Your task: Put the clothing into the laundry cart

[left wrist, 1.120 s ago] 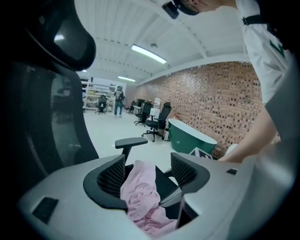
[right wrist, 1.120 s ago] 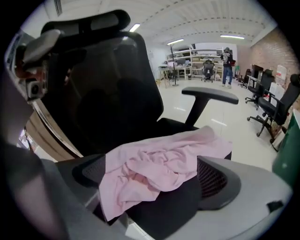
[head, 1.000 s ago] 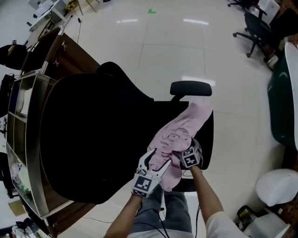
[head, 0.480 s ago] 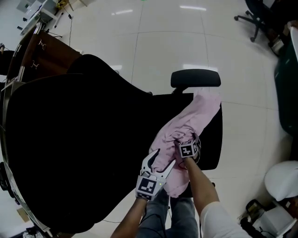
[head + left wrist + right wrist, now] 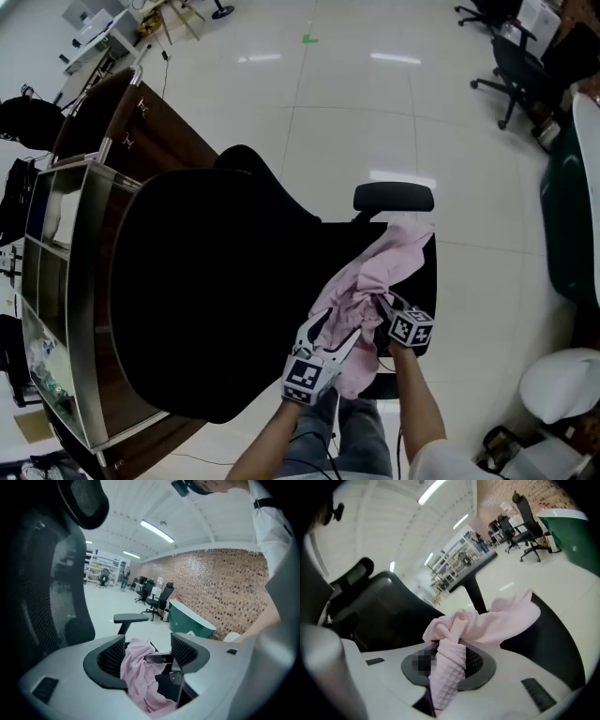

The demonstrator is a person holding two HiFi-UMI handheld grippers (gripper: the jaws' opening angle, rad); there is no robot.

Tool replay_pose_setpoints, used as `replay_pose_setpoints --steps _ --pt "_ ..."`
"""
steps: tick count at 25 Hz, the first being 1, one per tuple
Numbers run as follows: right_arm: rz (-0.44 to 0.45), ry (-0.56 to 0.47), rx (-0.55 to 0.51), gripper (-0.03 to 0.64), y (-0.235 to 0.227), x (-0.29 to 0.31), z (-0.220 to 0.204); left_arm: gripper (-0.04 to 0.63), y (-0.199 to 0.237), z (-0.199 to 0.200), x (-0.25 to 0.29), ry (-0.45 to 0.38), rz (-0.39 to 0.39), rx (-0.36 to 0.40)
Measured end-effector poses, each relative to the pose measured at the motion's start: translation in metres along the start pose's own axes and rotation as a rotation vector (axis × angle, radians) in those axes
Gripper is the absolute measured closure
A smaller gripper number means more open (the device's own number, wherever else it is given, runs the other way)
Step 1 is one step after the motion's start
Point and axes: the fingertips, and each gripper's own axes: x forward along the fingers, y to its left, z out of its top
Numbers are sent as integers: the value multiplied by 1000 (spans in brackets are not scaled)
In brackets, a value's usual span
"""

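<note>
Black office chair (image 5: 225, 281) fills the middle of the floor, and its tall backrest (image 5: 187, 300) looms just left of the action. A wooden shelf unit (image 5: 159, 131) sits tight behind that backrest. Beyond the far edge of the seat (image 5: 422, 281) the one armrest (image 5: 394, 198) stands up, right past the end of the cloth. Off to the right there's a green tub (image 5: 561, 225), with more office chairs (image 5: 511, 56) parked well away.

The pink garment (image 5: 367, 279) lies across the seat, running from the near edge to the far corner under the armrest. It's pale pink and crumpled, with a waffle texture showing up close. Its near end is bunched into a thick twist and its far end fans out flat.

The right gripper (image 5: 450, 651) has just snapped its jaws together and is clamped on that twisted end. The left gripper (image 5: 147, 648) sits just beside it, jaws spread wide with pink folds lying loose between them and nothing pinched.
</note>
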Motion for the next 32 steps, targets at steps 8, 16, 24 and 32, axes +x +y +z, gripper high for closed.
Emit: replay_pose_setpoints --steps 8,16,24,32 --pt "242 -482 -258 526 222 -190 223 301 -64 203 -110 -342 -37 140" --pt "531 -760 -406 526 405 -339 330 301 -110 319 -233 -573 -9 187" --pt "826 -645 -496 529 519 -353 295 301 -98 321 -318 -689 182 244" --pt "1168 -423 -492 529 607 -354 184 301 -87 280 -417 -724 412 203"
